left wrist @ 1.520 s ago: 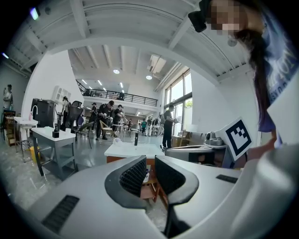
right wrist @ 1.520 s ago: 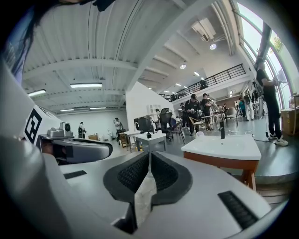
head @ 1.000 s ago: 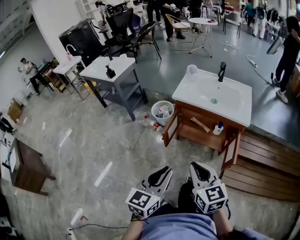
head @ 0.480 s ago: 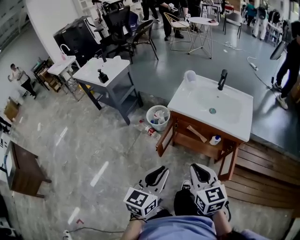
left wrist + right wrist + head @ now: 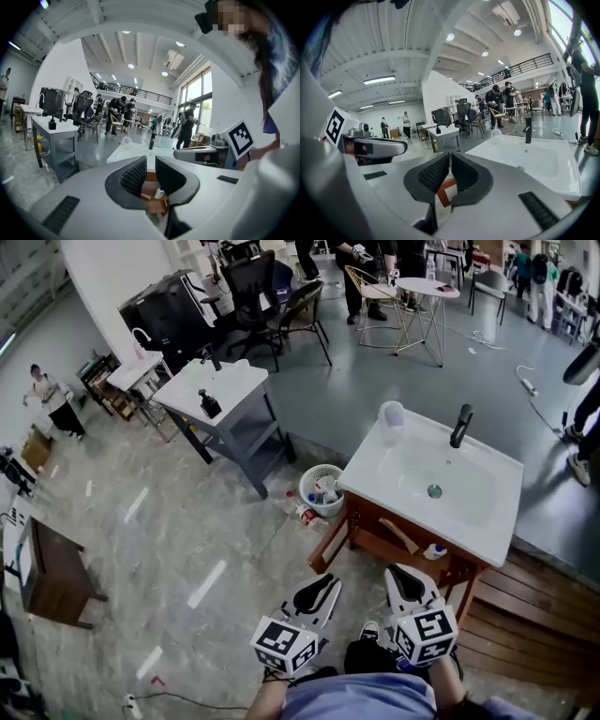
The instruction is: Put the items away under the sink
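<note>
Left gripper (image 5: 148, 161): jaws a crack apart, nothing between them. Right gripper (image 5: 450, 157): jaws closed, pads together, also empty. Both are held low in front of the person and aimed at the sink (image 5: 370, 479), with neither near anything yet. The cupboard (image 5: 380, 538) under it stands open, left door swung out. On its shelf a white bottle (image 5: 434, 551) with a blue cap stands upright toward the right, and a wooden stick (image 5: 405, 535) lies flat just left of it, with bare shelf further left. My guess at the loose things that need stowing: a pale cup (image 5: 391, 415) upright on the sink's back left corner, apart from the tap (image 5: 459, 426), and a small can or bottle (image 5: 302, 514) lying on the floor just beside the bin (image 5: 328, 509). The bin holds mixed rubbish, too small to tell apart. The cup looks light, thin-walled and probably slippery — pinch the wall near the rim, one jaw inside and one outside, gently. The floor item looks light and round, so it will likely roll — take it across the middle of its body. Can't tell if either holds liquid.
</note>
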The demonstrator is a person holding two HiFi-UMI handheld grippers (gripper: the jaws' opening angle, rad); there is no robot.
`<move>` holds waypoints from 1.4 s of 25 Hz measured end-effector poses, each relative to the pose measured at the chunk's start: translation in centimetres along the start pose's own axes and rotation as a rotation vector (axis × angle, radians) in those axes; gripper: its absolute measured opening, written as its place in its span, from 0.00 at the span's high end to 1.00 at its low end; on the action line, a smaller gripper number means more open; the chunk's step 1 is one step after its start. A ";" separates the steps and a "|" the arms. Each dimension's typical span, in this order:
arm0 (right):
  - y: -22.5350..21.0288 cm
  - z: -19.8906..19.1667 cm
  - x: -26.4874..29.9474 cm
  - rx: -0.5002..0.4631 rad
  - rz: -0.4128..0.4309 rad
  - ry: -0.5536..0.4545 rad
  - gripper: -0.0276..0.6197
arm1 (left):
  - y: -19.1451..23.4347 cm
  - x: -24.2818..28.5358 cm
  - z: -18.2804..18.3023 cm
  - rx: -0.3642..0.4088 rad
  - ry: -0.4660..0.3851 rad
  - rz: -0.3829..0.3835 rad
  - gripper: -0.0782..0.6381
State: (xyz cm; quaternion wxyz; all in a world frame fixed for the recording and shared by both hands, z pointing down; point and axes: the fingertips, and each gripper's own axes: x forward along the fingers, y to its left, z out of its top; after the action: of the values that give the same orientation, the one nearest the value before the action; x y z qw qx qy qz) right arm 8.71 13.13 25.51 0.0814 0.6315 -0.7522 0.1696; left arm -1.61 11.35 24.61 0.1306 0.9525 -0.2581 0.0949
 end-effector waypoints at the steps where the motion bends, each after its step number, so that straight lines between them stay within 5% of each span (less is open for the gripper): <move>1: -0.7 0.1 0.4 -0.001 0.007 0.001 0.91 | 0.1 0.7 0.2 0.002 0.002 0.006 0.82; 21: -9.8 3.1 3.3 0.043 -0.009 -0.017 0.91 | -0.5 10.7 4.4 0.061 0.041 -0.019 0.82; 35: -17.3 7.0 11.5 0.031 -0.115 -0.017 0.91 | 6.8 21.2 8.2 0.086 0.024 -0.098 0.82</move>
State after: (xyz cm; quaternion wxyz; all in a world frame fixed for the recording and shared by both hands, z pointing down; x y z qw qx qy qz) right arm 24.11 -2.53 25.49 0.0749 0.6763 -0.7126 0.1709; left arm 13.78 -6.66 23.47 0.0971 0.9675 -0.2052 0.1110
